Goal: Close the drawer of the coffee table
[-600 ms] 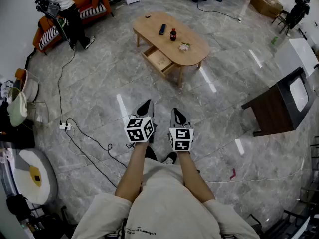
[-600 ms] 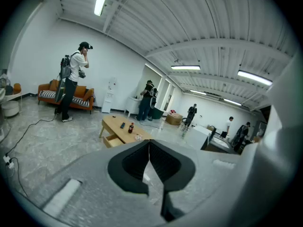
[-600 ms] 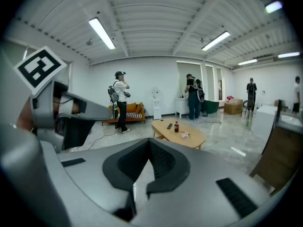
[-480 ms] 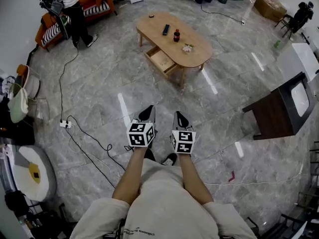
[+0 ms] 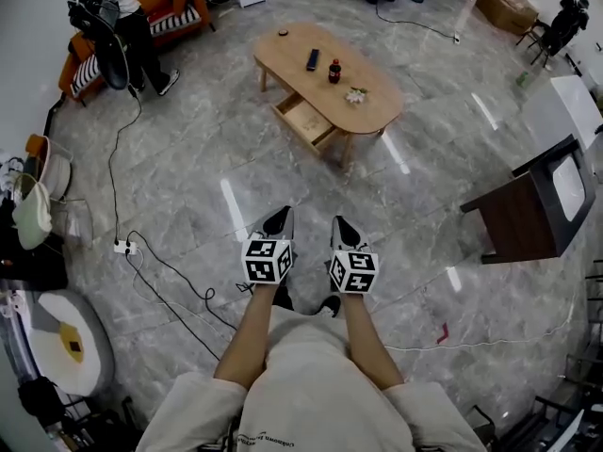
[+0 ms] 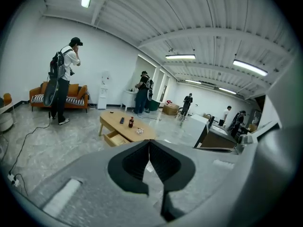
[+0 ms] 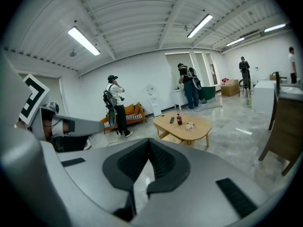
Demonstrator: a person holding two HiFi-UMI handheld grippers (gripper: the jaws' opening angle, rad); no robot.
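Observation:
The oval wooden coffee table [image 5: 373, 100] stands far ahead across the marble floor, with its drawer [image 5: 303, 119] pulled out toward me on the left side. A remote, a dark bottle [image 5: 334, 70] and a small flower bunch lie on top. My left gripper [image 5: 279, 220] and right gripper [image 5: 342, 228] are held side by side close to my body, well short of the table. Both are shut with nothing between the jaws. The left gripper view shows the table [image 6: 138, 128] and the open drawer [image 6: 113, 138] beyond the shut left gripper [image 6: 149, 143]. In the right gripper view the table [image 7: 198, 125] stands past the right gripper [image 7: 148, 142].
A person [image 5: 115, 17] stands by the orange sofa [image 5: 170, 8] at the back left. A cable and power strip [image 5: 124, 247] trail over the floor on my left. A dark brown cabinet [image 5: 516, 217] stands to the right. More people and boxes are at the far wall.
Both grippers sit slightly lower in the head view and remain shut, side by side. The drawer is still pulled out. The person by the sofa has shifted a little.

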